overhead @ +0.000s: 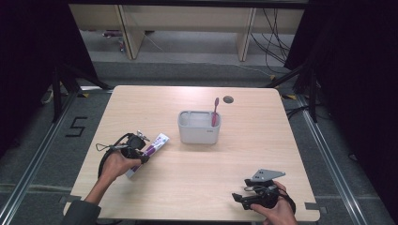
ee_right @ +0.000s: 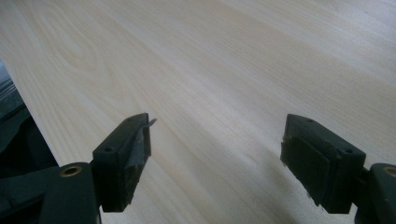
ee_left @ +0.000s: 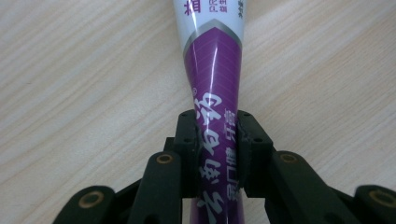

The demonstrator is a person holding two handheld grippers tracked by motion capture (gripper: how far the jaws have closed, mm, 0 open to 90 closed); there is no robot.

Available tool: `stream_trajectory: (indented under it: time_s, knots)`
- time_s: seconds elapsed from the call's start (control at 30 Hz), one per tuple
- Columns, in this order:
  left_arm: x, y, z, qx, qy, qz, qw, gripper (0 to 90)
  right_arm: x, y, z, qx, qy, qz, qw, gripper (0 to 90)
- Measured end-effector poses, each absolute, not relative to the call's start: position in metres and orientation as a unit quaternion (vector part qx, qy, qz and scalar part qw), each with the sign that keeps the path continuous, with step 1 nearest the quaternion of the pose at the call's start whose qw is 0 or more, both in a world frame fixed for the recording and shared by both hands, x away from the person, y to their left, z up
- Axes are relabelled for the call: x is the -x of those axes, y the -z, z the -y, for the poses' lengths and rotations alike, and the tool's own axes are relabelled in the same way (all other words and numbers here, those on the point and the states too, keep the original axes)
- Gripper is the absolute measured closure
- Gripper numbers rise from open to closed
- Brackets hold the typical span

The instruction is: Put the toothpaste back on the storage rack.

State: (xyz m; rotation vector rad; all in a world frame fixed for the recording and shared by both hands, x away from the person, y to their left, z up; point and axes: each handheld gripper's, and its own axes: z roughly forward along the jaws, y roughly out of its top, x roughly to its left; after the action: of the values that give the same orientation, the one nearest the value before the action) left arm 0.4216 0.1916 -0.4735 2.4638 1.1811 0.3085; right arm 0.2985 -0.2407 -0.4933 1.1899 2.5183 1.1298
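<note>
Both left tongs [ee_left: 217, 140] pinch toothpaste tube [ee_left: 212, 65].

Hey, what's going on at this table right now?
A person is working with a hand-held gripper in each hand. The left gripper has clamped onto a purple and white toothpaste tube that lies on the table, left of a grey holder with a pink toothbrush standing in it. The right gripper rests near the table's front edge with its jaws wide apart and nothing between them.
</note>
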Motion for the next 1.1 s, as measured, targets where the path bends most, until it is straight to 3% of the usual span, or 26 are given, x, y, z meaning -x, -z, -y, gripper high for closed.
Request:
stream_trajectory:
  time_s: [1.1]
  knots:
    - [-0.433, 0.407, -0.205, -0.794, -0.182, -0.448, 0.368, 73.2, -0.301, 0.492, 0.245, -0.387, -0.366, -0.843, 0.072, 24.9]
